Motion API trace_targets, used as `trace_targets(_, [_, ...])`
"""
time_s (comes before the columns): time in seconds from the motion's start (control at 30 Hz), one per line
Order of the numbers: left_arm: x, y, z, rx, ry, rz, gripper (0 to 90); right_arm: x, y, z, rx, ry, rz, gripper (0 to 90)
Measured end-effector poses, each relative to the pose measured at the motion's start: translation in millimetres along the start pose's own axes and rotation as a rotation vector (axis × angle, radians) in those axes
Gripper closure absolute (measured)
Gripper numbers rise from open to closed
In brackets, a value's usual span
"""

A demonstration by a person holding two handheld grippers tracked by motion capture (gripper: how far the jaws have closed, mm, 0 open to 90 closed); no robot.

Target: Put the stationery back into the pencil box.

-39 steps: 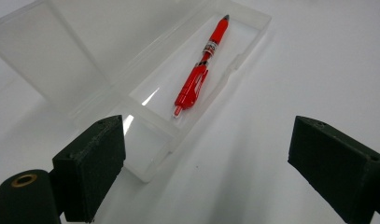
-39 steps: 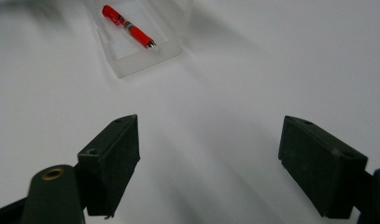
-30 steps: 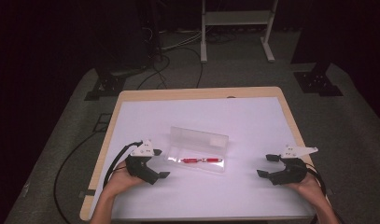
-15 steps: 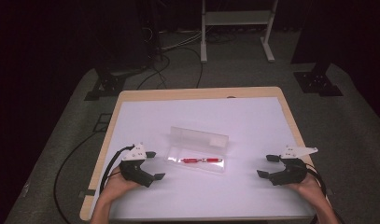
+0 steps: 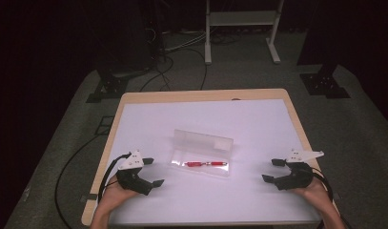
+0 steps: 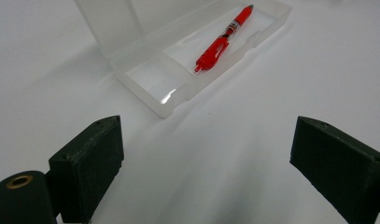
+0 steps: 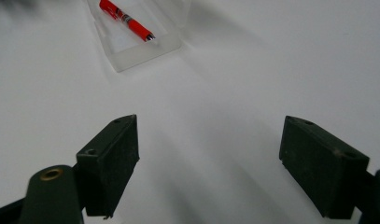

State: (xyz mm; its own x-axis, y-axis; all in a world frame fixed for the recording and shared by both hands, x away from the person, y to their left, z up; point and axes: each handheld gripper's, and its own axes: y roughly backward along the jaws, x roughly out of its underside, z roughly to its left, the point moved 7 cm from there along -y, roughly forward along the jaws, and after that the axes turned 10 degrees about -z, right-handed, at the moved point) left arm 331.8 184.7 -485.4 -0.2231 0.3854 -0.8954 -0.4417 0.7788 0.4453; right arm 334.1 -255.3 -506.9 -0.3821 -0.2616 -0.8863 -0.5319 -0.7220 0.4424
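White worktop [image 5: 258,119] carries all items. Nearest the person, left gripper [image 5: 151,172] rests at the near left with fingers [image 6: 87,170] spread wide, gripping nothing; right gripper [image 5: 273,171] rests at the near right, fingers [image 7: 108,165] likewise apart and empty. Between them, farther in, a clear plastic case [image 5: 201,155] lies with its lid upright. A red pen [image 5: 206,163] lies flat inside the case's long compartment, well apart from both grippers.
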Motion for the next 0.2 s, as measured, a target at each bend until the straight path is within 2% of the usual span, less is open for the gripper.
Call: trace_targets(0.2, [-1.0,8.9,-0.2,-0.038,0.004,-0.045,8.9,1.8,0.1,0.4,0.010,0.003,0.002,19.1])
